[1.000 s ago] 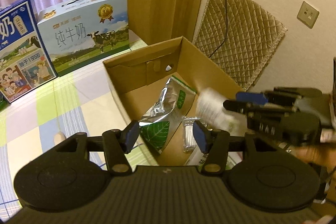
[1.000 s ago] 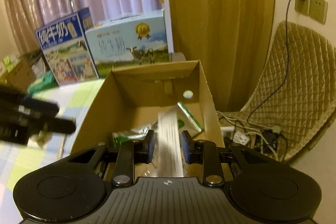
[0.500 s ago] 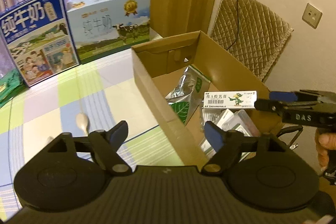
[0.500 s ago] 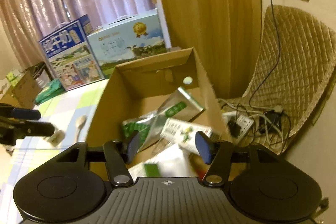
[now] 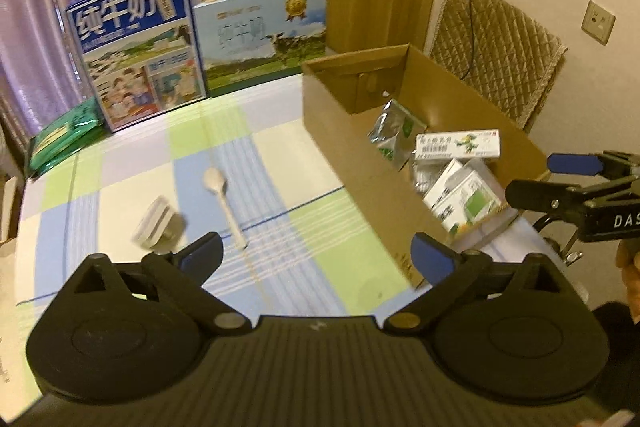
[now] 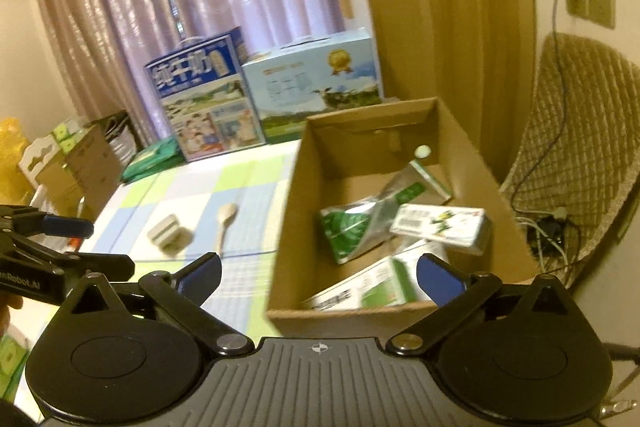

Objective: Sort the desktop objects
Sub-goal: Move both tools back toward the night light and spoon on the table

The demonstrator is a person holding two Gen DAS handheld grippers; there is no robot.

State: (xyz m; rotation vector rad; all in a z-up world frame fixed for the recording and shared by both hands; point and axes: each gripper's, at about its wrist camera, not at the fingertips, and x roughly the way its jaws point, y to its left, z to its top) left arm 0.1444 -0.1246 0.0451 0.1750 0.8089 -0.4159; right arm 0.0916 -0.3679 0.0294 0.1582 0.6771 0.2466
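Inside the cardboard box (image 6: pixel 472 147) we find a medicine carton (image 6: pixel 440 223). Both our left gripper (image 5: pixel 316 255) and right gripper (image 6: pixel 318 273) stand agape, empty. On the table's (image 5: pixel 132 163) middle lies a spoon (image 5: pixel 224 203).

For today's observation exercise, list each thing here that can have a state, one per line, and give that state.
Left gripper: open, empty.
Right gripper: open, empty.
Brown cardboard box: open-topped, holding packets and cartons.
White medicine carton with green print: inside the box, resting on other items.
Silver foil pouch with green leaf: inside the box, lying tilted.
Pale plastic spoon: flat on the checked tablecloth, outside the box.
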